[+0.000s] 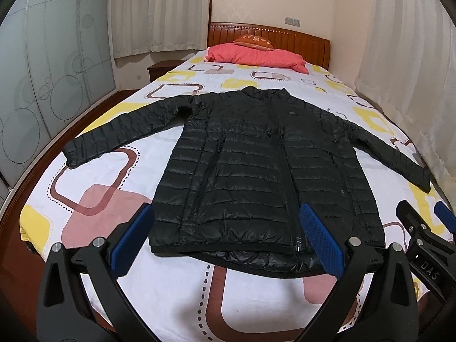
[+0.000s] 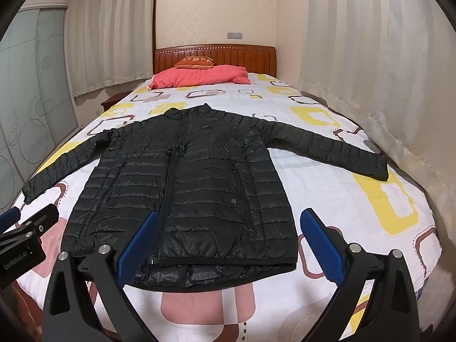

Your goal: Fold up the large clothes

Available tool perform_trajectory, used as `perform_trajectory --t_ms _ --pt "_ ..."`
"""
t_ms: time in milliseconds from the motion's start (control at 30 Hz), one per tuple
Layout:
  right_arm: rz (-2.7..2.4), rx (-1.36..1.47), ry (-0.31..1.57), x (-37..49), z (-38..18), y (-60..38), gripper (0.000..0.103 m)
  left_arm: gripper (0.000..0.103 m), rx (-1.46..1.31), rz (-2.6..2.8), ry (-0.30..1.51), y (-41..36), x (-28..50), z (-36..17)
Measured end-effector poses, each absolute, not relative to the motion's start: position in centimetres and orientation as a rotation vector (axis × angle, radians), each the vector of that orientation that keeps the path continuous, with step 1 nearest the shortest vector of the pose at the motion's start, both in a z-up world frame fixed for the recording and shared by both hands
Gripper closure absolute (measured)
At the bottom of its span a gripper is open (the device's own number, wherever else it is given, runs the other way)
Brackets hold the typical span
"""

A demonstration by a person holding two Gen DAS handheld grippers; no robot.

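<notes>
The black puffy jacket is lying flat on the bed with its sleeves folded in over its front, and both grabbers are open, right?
Not quite. The jacket does lie flat on the bed, but both sleeves are spread out to the sides, not folded in, as both wrist views show. The left gripper and right gripper are open.

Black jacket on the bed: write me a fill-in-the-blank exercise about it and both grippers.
1. The black puffer jacket lies flat with both sleeves spread ____.
2. The left gripper and right gripper are both ____, holding nothing.
3. At the head of the bed, an orange cushion rests on a ____ pillow.

Missing words: out; open; pink
</notes>
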State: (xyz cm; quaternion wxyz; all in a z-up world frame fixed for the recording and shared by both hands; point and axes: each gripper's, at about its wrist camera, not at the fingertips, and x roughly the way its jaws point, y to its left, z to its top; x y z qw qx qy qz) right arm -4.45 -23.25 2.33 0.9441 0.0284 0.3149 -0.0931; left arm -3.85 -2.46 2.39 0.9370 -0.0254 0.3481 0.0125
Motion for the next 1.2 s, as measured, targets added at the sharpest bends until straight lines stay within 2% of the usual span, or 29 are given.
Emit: perform_trajectory --t_ms 1200 --pt "-0.144 0.072 0.671 -4.2 1.6 -22.1 0.005 0.002 -0.053 0.038 0.739 -2.0 -3.7 1.7"
